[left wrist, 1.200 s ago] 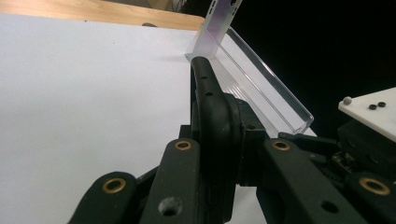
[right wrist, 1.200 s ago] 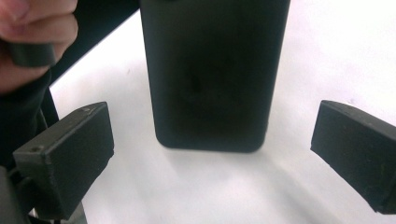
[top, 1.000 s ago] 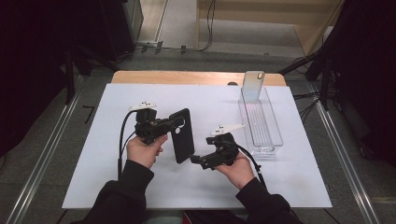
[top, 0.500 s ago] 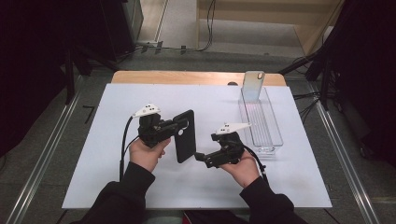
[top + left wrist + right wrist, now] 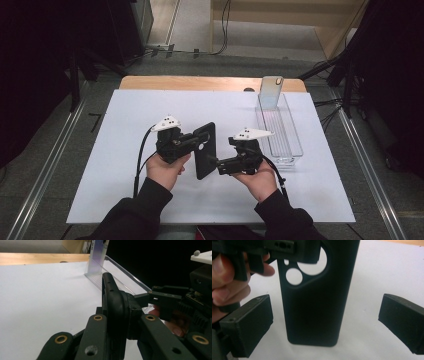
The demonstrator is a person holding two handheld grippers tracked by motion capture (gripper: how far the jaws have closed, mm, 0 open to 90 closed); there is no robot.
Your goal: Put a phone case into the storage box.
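Observation:
A black phone case (image 5: 205, 151) with round camera cutouts hangs on edge above the white mat. My left gripper (image 5: 199, 141) is shut on its upper part; in the left gripper view the jaws (image 5: 120, 323) clamp the case (image 5: 112, 297) from both sides. My right gripper (image 5: 212, 163) comes from the right and stands open. In the right gripper view the lower end of the case (image 5: 317, 302) sits between its pads (image 5: 247, 327), with a gap on each side. The right gripper (image 5: 165, 298) also appears in the left gripper view, just beyond the case.
A clear plastic tray (image 5: 292, 145) lies at the right of the white mat (image 5: 115, 130), with a phone (image 5: 271, 92) standing upright at its far end. The wooden table edge (image 5: 200, 82) runs along the back. Metal rails flank the table.
My left hand has carried the case a little to the right, so its lower end now lies between the right gripper's open jaws. The right hand has barely shifted.

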